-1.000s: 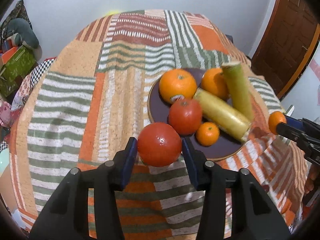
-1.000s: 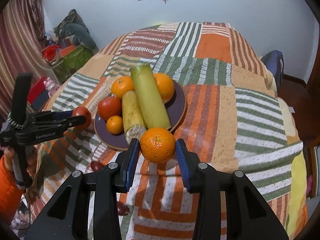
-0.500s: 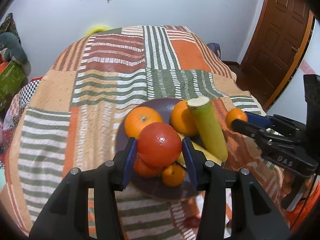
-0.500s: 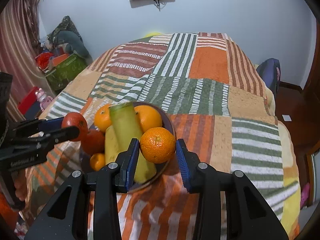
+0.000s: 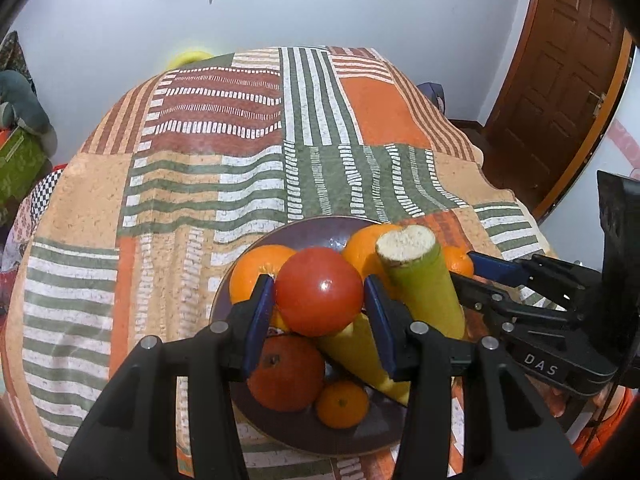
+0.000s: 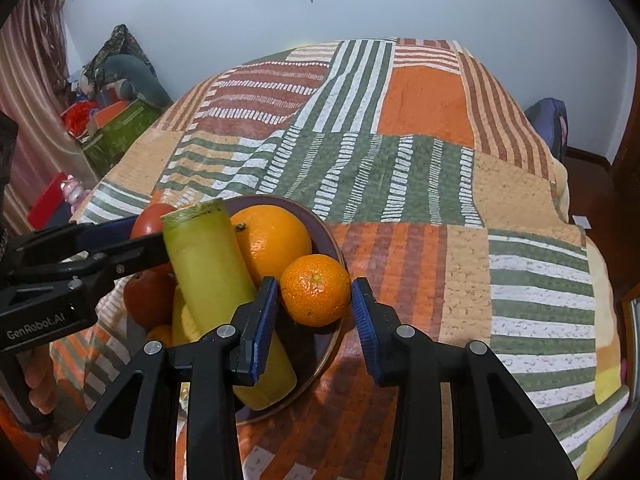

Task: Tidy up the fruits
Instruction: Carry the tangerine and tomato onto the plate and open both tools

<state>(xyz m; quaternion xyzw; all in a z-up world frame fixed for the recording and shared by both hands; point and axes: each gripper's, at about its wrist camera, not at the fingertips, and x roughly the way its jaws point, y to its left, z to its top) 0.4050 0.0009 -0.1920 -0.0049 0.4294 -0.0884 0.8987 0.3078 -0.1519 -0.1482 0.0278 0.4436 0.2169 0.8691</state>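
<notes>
While my left fingers (image 5: 319, 312) clamp a smooth, bruisable tomato (image 5: 319, 291) at its widest, my right fingers (image 6: 315, 314) grip a light, firm tangerine (image 6: 316, 290) over the plate (image 6: 326, 236).

Red tomato (image 5: 319, 290), orange mandarin (image 6: 315, 290), purple plate (image 5: 316, 231) (striped orange-green patchwork cloth (image 5: 200, 184)).

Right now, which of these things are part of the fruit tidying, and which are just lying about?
Part of the job:
- tomato in left gripper
- mandarin in right gripper
- plate with oranges and green stalk

Lying about:
- patchwork cloth
- green box
- wooden door
</notes>
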